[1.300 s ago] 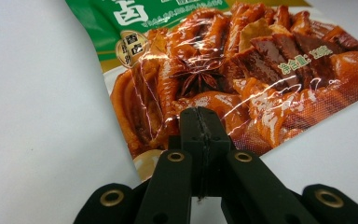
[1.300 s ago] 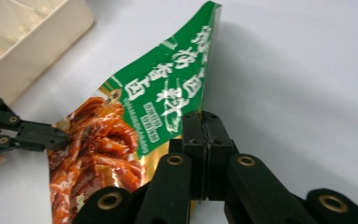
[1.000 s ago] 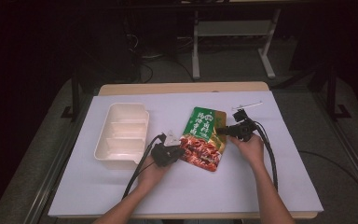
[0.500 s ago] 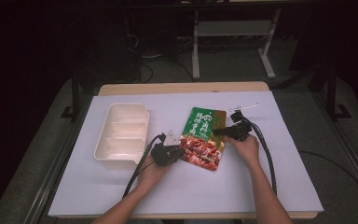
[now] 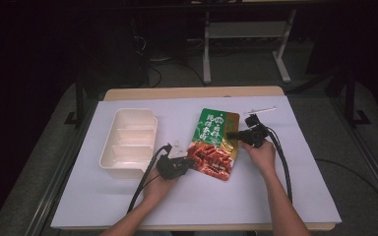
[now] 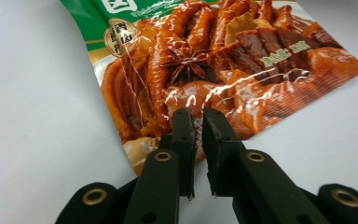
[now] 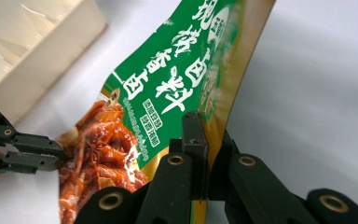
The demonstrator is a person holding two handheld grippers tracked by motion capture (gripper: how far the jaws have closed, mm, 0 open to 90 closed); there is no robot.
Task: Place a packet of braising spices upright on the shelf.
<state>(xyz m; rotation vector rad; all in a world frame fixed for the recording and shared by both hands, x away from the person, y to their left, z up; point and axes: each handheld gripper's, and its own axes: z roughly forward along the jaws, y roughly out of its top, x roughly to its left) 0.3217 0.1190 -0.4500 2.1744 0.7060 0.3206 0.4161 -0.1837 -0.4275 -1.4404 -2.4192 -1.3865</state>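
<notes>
A food pouch (image 5: 212,140), green at its far end and printed with red braised meat at its near end, sits mid-table. My left gripper (image 5: 191,162) is shut on the pouch's near-left edge; in the left gripper view its jaws (image 6: 199,122) stand almost together over the pouch (image 6: 223,56). My right gripper (image 5: 231,135) is shut on the right edge, and the right gripper view shows the pouch (image 7: 177,79) tilted up from that gripper (image 7: 209,140). The left gripper (image 7: 58,151) appears there at the far side of the pouch.
A cream tray (image 5: 109,147) with dividers lies left of the pouch, its wall (image 7: 37,51) close to the pouch's green end. A thin white strip (image 5: 260,109) lies at the back right. White sheet (image 5: 256,196) covers the table; cables trail toward me.
Both grippers keep their hold on the pouch. The right hand has edged slightly away from me, and the pouch has shifted a little with it.
</notes>
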